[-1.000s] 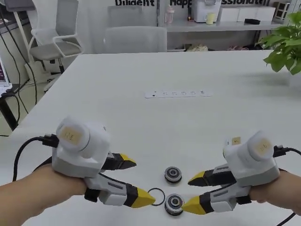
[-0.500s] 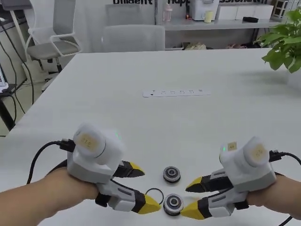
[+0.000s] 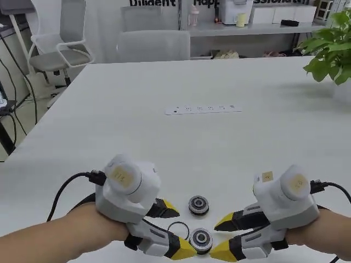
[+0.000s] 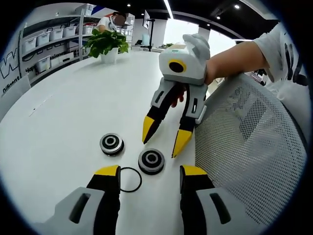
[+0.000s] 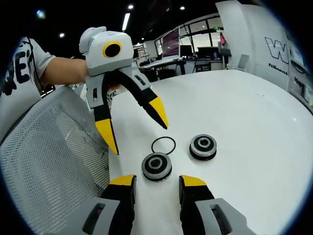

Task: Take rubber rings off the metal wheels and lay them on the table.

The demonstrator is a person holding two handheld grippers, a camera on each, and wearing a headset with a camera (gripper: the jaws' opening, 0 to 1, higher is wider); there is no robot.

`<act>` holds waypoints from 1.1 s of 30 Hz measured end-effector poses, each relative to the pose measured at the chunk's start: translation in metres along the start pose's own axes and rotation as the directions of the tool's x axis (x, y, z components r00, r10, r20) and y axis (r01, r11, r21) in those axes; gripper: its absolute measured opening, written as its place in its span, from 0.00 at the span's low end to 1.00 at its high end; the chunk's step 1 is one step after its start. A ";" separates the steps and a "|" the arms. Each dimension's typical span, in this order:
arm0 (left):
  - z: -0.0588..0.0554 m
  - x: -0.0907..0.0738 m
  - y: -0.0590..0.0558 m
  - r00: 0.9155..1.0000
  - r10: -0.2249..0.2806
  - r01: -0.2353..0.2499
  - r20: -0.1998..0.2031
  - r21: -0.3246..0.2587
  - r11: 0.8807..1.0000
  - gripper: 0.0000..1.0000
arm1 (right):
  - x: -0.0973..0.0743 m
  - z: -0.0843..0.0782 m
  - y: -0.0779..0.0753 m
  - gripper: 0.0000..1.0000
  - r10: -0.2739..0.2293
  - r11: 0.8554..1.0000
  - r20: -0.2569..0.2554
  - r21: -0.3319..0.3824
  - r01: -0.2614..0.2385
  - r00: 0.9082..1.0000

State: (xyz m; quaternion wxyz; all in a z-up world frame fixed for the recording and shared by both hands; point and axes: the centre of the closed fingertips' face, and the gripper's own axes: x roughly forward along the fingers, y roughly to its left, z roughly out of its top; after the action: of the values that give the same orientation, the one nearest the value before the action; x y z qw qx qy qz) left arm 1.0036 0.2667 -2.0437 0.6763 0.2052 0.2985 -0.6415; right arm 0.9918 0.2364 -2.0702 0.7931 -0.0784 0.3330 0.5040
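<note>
black rubber ring (image 5: pixel 163 145) lies loose on white table (image 3: pixel 181 142), just beside near metal wheel (image 3: pixel 201 239), between the spread jaws of left gripper (image 3: pixel 181 230). right gripper (image 3: pixel 216 240), jaws also apart, faces that wheel. far wheel (image 3: pixel 198 205) sits just behind.

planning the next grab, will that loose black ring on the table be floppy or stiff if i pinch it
Probably floppy and very light: the ring is a thin black loop. It lies flat on the smooth table, so jaws may skid it.
</note>
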 end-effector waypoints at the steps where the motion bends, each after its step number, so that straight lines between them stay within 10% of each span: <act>1: 0.000 0.002 0.000 1.000 -0.003 0.003 -0.001 -0.001 1.000 0.44 | 0.000 0.000 0.000 0.32 0.002 1.000 0.000 0.002 -0.002 1.000; 33: 0.002 0.030 -0.009 1.000 -0.020 0.020 -0.004 0.011 1.000 0.17 | 0.001 -0.005 0.001 0.31 0.016 1.000 0.001 0.012 -0.016 1.000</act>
State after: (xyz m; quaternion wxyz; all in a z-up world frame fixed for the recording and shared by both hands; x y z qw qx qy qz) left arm 0.9950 0.2420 -2.0615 0.6681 0.2070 0.2982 -0.6495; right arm 0.9887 0.2359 -2.0742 0.7896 -0.0704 0.3363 0.5085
